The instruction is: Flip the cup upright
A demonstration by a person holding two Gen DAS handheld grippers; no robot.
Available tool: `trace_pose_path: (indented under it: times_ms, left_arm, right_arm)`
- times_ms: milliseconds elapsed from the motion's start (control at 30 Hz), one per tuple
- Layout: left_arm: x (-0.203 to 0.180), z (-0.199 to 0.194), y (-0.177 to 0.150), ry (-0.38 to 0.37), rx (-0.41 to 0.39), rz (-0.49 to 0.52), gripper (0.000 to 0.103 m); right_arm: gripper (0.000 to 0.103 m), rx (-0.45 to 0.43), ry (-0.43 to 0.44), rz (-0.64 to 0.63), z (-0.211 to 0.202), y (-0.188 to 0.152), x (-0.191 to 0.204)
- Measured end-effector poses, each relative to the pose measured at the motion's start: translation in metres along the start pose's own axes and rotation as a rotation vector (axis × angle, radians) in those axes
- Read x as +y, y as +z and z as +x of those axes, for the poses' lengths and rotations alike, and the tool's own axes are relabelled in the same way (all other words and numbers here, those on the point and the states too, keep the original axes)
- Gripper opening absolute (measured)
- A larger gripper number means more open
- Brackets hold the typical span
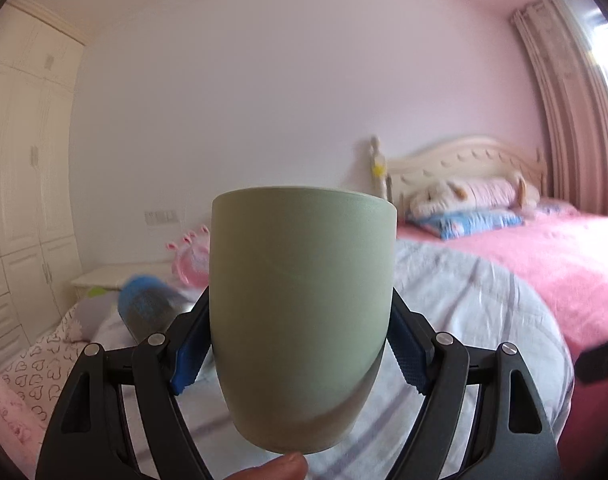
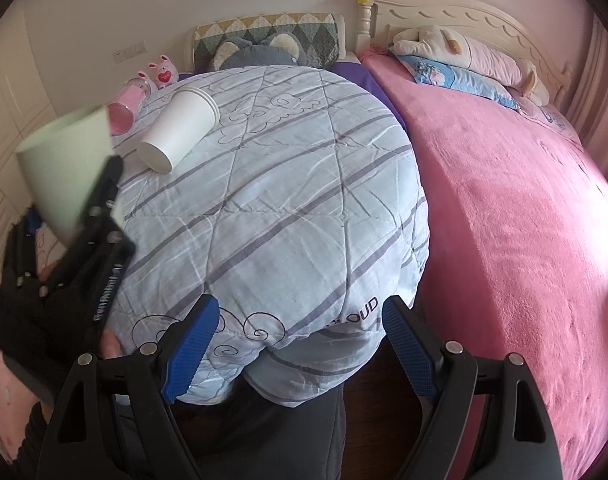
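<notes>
My left gripper point(image 1: 300, 340) is shut on a pale green cup point(image 1: 302, 312), held in the air with its wide rim up and narrow base down. The blue pads point(image 1: 192, 356) press its two sides. The same cup point(image 2: 66, 172) and left gripper point(image 2: 104, 216) show at the left of the right wrist view, above the quilt's left edge. My right gripper point(image 2: 300, 344) is open and empty, over the near edge of the quilt.
A striped light-blue quilt point(image 2: 272, 200) covers a rounded surface. A white paper cup point(image 2: 180, 128) lies on its side there, next to a pink bottle point(image 2: 124, 108). A pink bed point(image 2: 504, 200) with pillows is to the right. A plush toy point(image 2: 256, 54) sits behind.
</notes>
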State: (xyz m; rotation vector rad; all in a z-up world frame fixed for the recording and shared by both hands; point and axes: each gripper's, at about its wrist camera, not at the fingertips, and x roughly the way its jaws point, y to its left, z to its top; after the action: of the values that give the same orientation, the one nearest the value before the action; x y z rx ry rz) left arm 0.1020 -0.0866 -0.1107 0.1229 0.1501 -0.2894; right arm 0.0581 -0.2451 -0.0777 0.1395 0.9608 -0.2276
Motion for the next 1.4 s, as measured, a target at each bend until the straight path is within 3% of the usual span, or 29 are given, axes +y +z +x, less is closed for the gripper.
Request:
trace_pose_path:
  times_ms: [133,267,400,600,833,1400]
  left_arm:
    - [-0.003,-0.003,-0.015,0.019,0.014,0.035,0.080]
    - [0.007,-0.006,-0.018,0.011,0.025,0.002,0.082]
    - [0.009,-0.008,-0.017,0.009,0.026,-0.002,0.094]
    - [0.013,-0.011,-0.014,0.003,0.037,-0.002,0.103]
    - [0.012,-0.019,-0.002,-0.013,0.081,0.011,0.103]
    - [0.048,-0.087,0.047,0.065,0.453,-0.034,0.103]
  right_arm:
    - [0.085,0.000,0.002,-0.007,-0.001,-0.001,0.003]
    - [0.085,-0.001,0.003,-0.013,-0.003,-0.003,0.007]
    - [0.085,-0.009,0.004,-0.014,-0.007,-0.004,0.010]
    - [0.085,-0.019,0.010,-0.016,-0.011,-0.005,0.013]
    - [0.085,-0.068,0.026,-0.008,-0.027,-0.004,0.015]
    - [0.085,-0.250,0.105,-0.029,-0.073,-0.020,0.033]
